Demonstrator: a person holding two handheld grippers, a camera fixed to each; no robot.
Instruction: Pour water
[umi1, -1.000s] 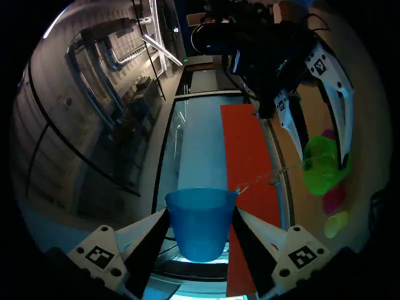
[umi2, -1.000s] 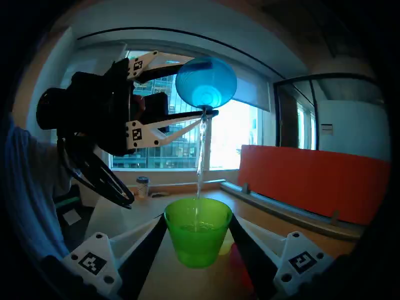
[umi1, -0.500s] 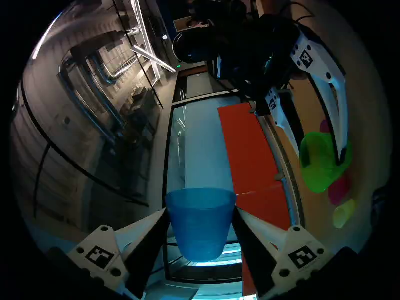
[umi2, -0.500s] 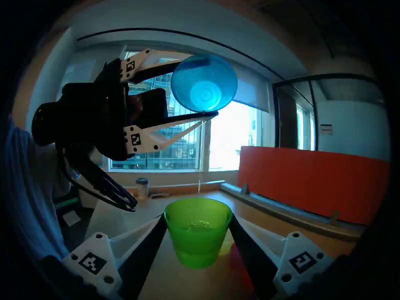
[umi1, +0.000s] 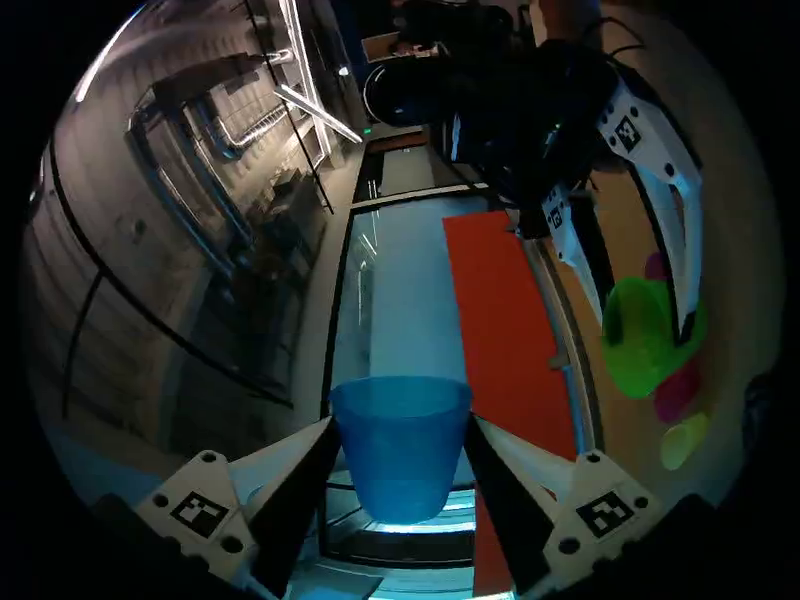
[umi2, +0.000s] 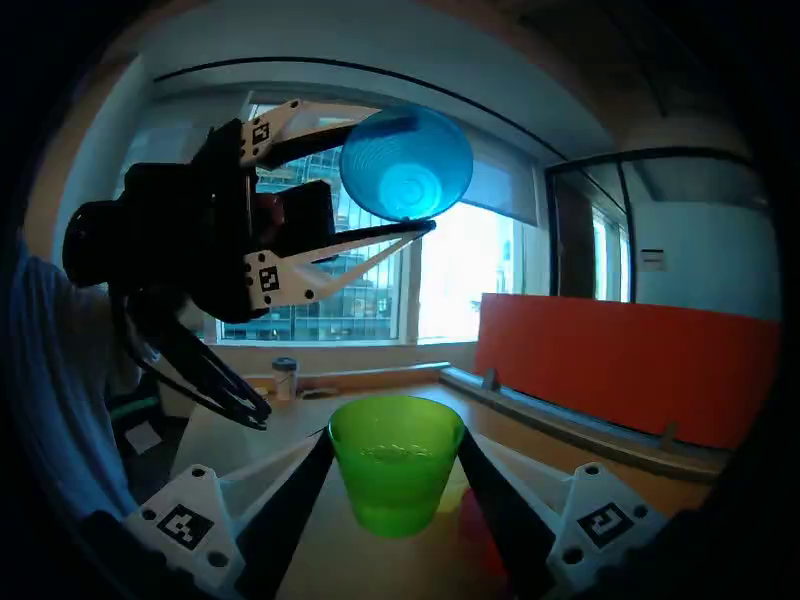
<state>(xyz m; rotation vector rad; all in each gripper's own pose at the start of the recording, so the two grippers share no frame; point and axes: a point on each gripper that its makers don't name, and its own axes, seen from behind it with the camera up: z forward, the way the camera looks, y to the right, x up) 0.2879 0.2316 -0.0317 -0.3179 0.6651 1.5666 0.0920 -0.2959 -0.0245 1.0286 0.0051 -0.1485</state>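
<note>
Blue cup (umi1: 400, 455): sits clenched in left gripper (umi1: 400, 422) jaws; hangs tipped on its side at 12 o'clock in right gripper view. Green cup (umi2: 396, 475): stands upright, grasped in right gripper (umi2: 396, 440) jaws at 6 o'clock; holds water (umi2: 395, 452); hovers above wooden counter (umi2: 350, 565).

Right gripper view: white daylight glare through the far glass window (umi2: 450, 290) backlights a translucent green plastic cup (umi2: 397, 470) and a translucent blue plastic cup (umi2: 405, 165). Left gripper view: dim, bluish. Fisheye-curved edges.

orange panel (umi2: 630, 365), bright window (umi2: 455, 285), small jar (umi2: 285, 375)
</note>
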